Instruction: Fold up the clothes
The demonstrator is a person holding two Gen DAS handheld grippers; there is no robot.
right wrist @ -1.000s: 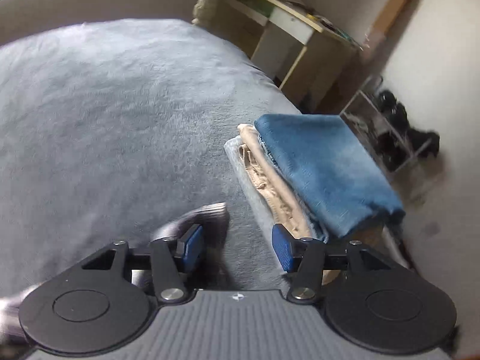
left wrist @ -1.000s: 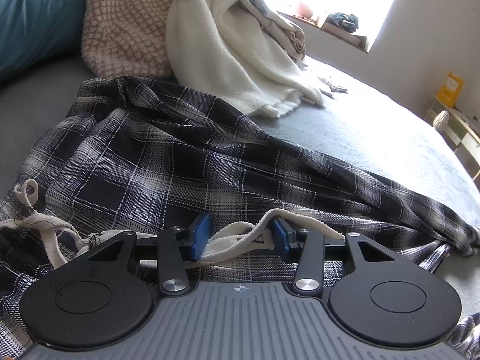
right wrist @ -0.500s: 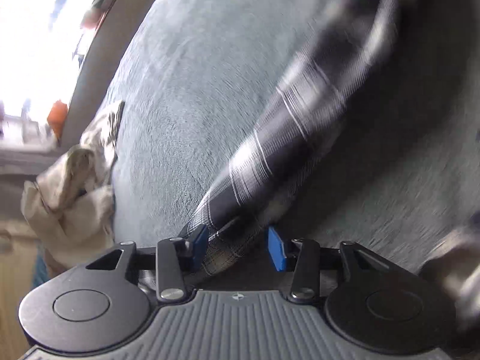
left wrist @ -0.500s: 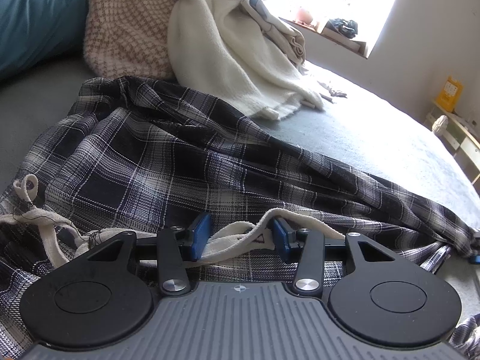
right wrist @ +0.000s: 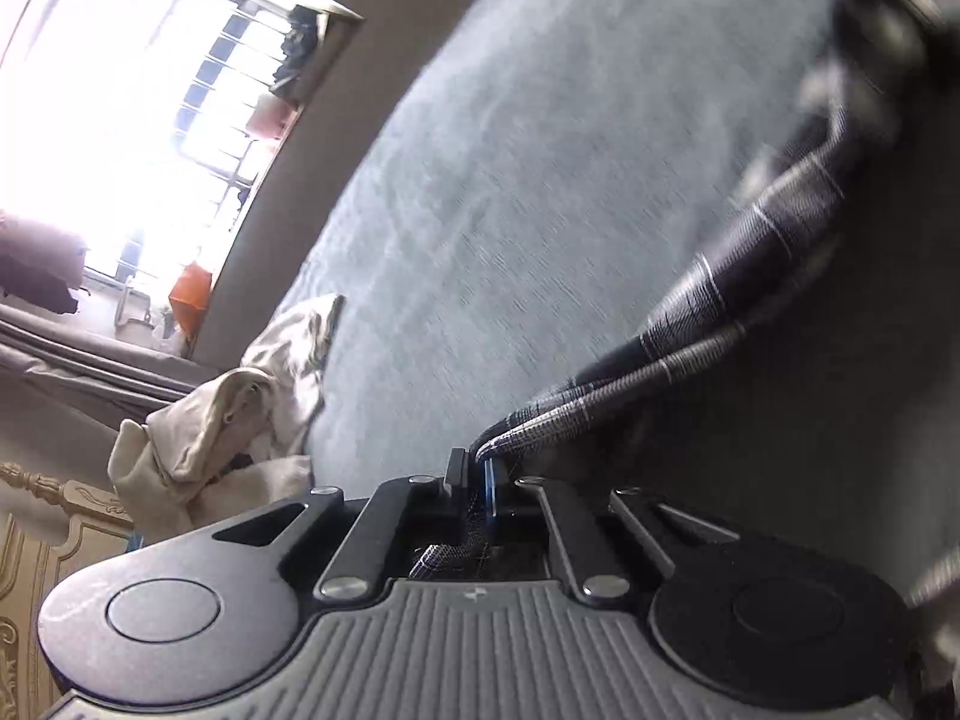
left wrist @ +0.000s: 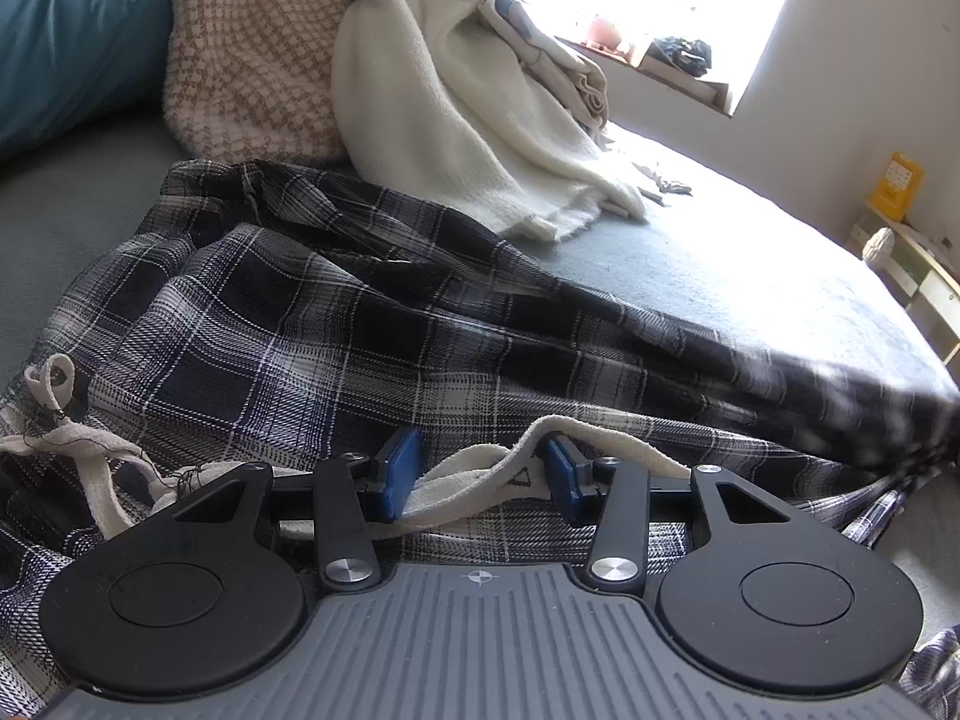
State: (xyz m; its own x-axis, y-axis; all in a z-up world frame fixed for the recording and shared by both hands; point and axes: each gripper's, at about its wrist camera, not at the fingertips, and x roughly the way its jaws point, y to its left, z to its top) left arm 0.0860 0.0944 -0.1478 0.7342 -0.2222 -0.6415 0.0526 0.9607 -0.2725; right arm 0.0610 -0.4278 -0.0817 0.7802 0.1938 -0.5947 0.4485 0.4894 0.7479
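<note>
On the grey bed [left wrist: 690, 252], plaid garment [left wrist: 312, 324] lies crumpled in the near half. Left gripper [left wrist: 480, 471] jaws apart, cream waistband [left wrist: 480, 468] loose between them. Right gripper [right wrist: 474, 474] clamped together on a plaid corner [right wrist: 540, 420]. Fabric looks light, floppy, likely to bunch; best held at hems and corners. No readable labels or writing.

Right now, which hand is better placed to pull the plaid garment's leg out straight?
Right. The right gripper has its jaws shut on the plaid garment at its end; the left gripper only straddles the white waistband, jaws apart.
</note>
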